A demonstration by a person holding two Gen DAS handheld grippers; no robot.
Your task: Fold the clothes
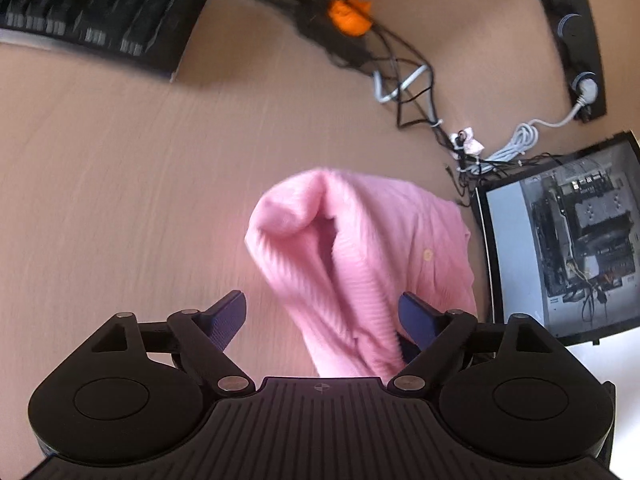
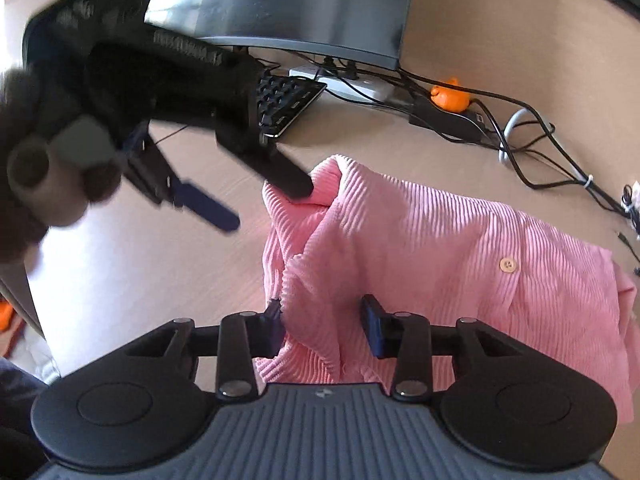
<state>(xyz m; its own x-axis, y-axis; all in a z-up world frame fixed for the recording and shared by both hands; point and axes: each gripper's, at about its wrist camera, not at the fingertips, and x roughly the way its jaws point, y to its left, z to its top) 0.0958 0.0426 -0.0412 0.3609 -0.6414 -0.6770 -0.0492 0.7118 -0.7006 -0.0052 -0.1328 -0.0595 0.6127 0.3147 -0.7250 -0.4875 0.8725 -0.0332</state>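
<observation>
On the pale wood-grain table (image 1: 120, 184) lies a pink ribbed button-up shirt (image 2: 460, 248), bunched and partly lifted, its small cream button (image 2: 509, 265) showing on the flatter part to the right. From the right wrist view, the right tongs (image 2: 322, 322) stand spread, with a raised fold of the pink cloth sitting between their two blue-padded fingers (image 2: 374, 326); the cloth touches the left finger, while the right one stands just beside it, so no firm pinch shows. The left tongs (image 2: 266, 198) come in from the upper left of that view, blurred, also spread: one dark finger presses against the shirt's raised top edge and the other blue pad hangs apart over bare table. From the left wrist view, the left tongs (image 1: 322, 312) are wide apart with a hanging ridge of the shirt (image 1: 360, 256) passing between them, nearer the right finger. Behind the shirt sit a black keyboard (image 2: 288, 104), a dark monitor (image 2: 312, 4), a tangle of black and white cables (image 2: 520, 136), and a small orange figure (image 2: 450, 98). An open computer case (image 1: 560, 240) stands at the right of the left view.
</observation>
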